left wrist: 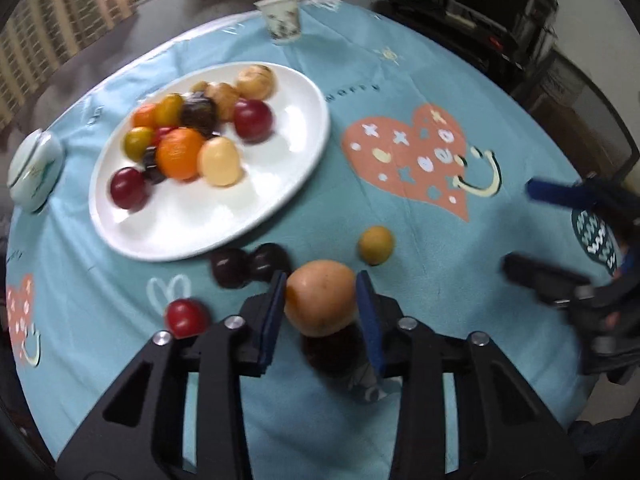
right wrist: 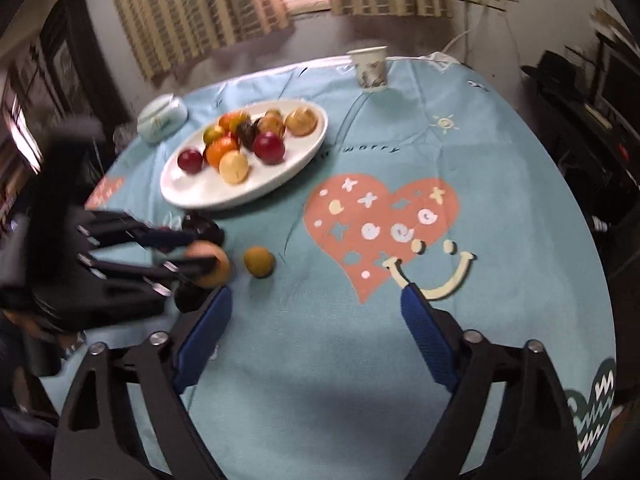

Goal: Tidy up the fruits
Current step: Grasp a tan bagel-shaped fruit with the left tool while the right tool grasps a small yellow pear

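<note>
Left gripper closed on the big orange fruit, blue pads pressing its two flanks, pointing steeply down at the table. Fruit roundish, no real long axis; sits deep between the fingers, apparently lifted just clear of the cloth with its shadow beneath, though hard to be sure.

Plate lies up and to the left of that fruit, past two dark plums sitting side by side just off the plate's near rim. Probably the next carry: forward and left over the plums, onto the bare near part of the plate.

Plate already loaded: a heap of about ten small fruits toward its far side, red, orange, yellow, pale and dark ones touching each other; near side bare. Exact count blurred.

Loose on the cloth around the big orange fruit: a red fruit to its left, the plums ahead-left, a small yellow fruit just ahead-right.

Right gripper wide open, nothing between the fingers, hanging over bare cloth well to the right of the big orange fruit. Small yellow fruit ahead and left of it, nearer to this gripper than any other loose fruit; likely its pick.

Other containers: paper cup upright beyond the plate, contents hidden; a pale lidded dish left of the plate, shut.
</note>
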Available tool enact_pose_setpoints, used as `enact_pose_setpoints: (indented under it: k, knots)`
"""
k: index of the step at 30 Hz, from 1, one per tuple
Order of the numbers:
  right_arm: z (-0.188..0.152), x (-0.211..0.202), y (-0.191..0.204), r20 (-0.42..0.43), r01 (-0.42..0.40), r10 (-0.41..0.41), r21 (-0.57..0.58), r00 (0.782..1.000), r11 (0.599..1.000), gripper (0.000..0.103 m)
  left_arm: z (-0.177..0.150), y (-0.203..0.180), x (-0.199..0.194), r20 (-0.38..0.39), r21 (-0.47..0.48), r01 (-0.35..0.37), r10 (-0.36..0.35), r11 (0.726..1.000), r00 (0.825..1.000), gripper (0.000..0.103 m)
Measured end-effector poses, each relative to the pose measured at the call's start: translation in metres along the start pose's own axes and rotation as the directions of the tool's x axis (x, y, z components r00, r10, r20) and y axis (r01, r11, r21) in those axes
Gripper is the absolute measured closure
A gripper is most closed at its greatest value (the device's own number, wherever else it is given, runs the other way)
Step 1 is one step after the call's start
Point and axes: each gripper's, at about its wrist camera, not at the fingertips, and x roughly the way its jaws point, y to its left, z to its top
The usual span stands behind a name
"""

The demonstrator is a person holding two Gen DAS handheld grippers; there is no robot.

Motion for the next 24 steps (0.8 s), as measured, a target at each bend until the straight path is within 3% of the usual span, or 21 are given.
enact_pose_setpoints:
  k: [7,9,10,11,14,15,17,24]
  knots:
    - [0.018,0.055,0.029,-0.091,-0.044,0.033,-0.124,0.995,0.991,0.032,-0.037,0.049,-0.049,0.064,-0.215,-0.017,0.032,0.976,0.997,0.081]
    - [0.023,0.070,0.032,-0.125,-0.030,0.013,-0.137,0.992,0.990,0.043,-0.049,0.058,-0.051,0.050,-0.256,-0.034,0.048,0.966,0.998,0.081]
    - [0.025,0.077,0.033,-0.146,-0.029,0.007,-0.147,0.989,0.989,0.056,-0.054,0.062,-0.052,0.044,-0.271,-0.040,0.054,0.962,0.998,0.081]
    - [0.025,0.084,0.033,-0.176,-0.023,-0.005,-0.162,0.984,0.987,0.061,-0.060,0.064,-0.053,0.039,-0.286,-0.045,0.058,0.957,0.998,0.081]
    - [0.019,0.086,0.035,-0.207,-0.052,0.010,-0.197,0.978,0.979,0.074,-0.065,0.065,-0.049,0.020,-0.316,-0.046,0.055,0.948,0.998,0.070]
    - [0.018,0.086,0.037,-0.214,-0.059,0.013,-0.210,0.977,0.976,0.076,-0.063,0.062,-0.047,0.015,-0.318,-0.047,0.054,0.947,0.998,0.061]
    - [0.015,0.082,0.038,-0.221,-0.073,0.024,-0.217,0.975,0.973,0.076,-0.056,0.052,-0.045,0.018,-0.298,-0.030,0.037,0.954,0.999,0.060]
    - [-0.001,0.053,0.015,-0.192,-0.110,0.088,-0.107,0.977,0.988,0.076,-0.008,-0.014,-0.018,0.020,-0.070,0.009,-0.008,0.998,1.000,0.048]
